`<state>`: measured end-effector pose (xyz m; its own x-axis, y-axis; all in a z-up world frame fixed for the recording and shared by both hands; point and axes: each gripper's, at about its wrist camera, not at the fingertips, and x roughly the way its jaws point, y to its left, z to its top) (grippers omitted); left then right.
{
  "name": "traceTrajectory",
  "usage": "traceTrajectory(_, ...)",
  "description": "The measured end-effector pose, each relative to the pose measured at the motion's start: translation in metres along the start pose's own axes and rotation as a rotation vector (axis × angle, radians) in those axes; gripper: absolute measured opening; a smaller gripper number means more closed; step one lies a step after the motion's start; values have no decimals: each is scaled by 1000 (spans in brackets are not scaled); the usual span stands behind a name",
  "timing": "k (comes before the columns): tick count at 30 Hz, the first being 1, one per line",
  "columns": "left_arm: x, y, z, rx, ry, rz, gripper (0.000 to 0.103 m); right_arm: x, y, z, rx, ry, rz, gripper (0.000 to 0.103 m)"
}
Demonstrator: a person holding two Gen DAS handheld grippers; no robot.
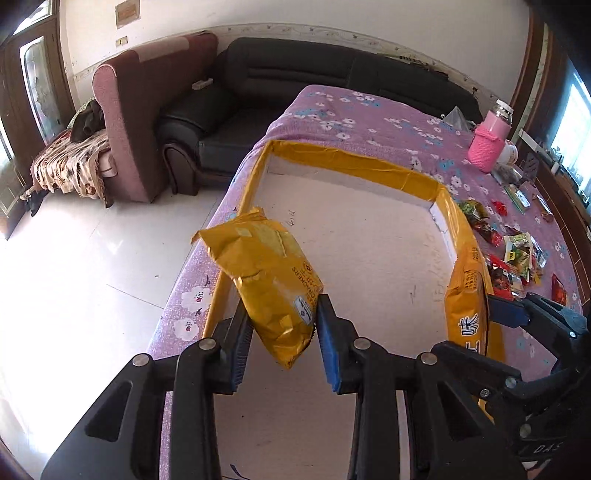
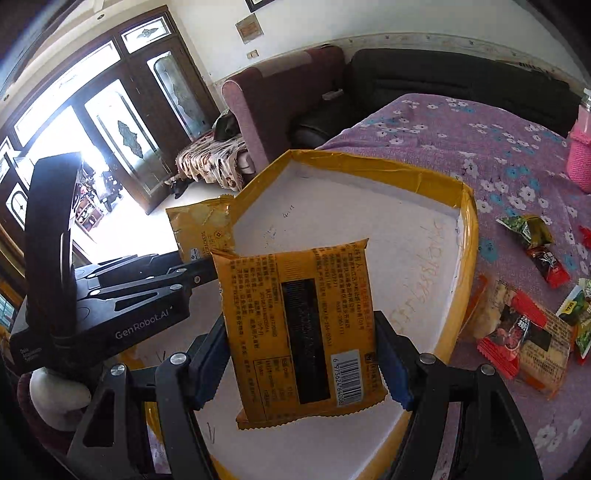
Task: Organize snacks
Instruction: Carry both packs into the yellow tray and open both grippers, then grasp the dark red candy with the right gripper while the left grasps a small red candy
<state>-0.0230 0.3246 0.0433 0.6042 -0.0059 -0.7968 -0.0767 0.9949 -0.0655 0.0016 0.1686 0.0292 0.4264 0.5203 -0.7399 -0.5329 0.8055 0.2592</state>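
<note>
Left tool [image 1: 282, 332] clamping cracker packet [image 1: 266, 273], right tool [image 2: 301, 354] clamping barcoded packet [image 2: 299, 328], both above bare yellow-rimmed tray [image 1: 354, 158]

2 yellow snack packets [image 1: 269, 280] [image 2: 299, 325] held over white tray [image 1: 354, 236]; loose snacks [image 1: 513, 258] beside it.

Daylight floods through dark wood-framed glass doors [image 2: 110, 122] onto a glossy white tiled floor [image 1: 92, 258]. A black leather sofa [image 1: 295, 85] and a maroon armchair [image 1: 147, 110] stand along the pale wall [image 1: 295, 14].
</note>
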Motion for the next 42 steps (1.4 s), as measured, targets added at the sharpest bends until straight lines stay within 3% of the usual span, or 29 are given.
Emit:
traceTrajectory(11, -18, 5, 8, -43, -24, -35, 41, -38, 7, 9, -6, -71, 26, 76)
traceTrajectory(18, -56, -21, 12, -22, -99, -91, 53, -120, -65, -8, 100, -163, -33, 76)
traceTrajectory(22, -63, -61, 14, 32, -94, -206, 60, -166, -131, -35, 204, -210, -145, 76)
traceTrajectory(26, -38, -111, 21, 24, 25, -411, 60, -190, -197, -63, 369, -223, -195, 78)
traceTrajectory(28, -19, -141, 27, 33, 75, -460, 60, -192, -221, -73, 441, -227, -176, 78)
traceTrajectory(32, 27, -199, 43, 93, 169, -444, 60, -178, -250, -76, 509, -215, -137, 77)
traceTrajectory(36, 65, -240, 50, 185, 231, -365, 60, -172, -258, -77, 523, -223, -104, 77)
traceTrajectory(38, 70, -257, 50, 278, 207, -284, 60, -173, -262, -77, 526, -232, -90, 77)
traceTrajectory(40, 79, -269, 46, 351, 248, -229, 60, -177, -264, -76, 519, -239, -89, 77)
traceTrajectory(42, 85, -272, 38, 368, 329, -264, 60, -184, -267, -77, 513, -247, -86, 77)
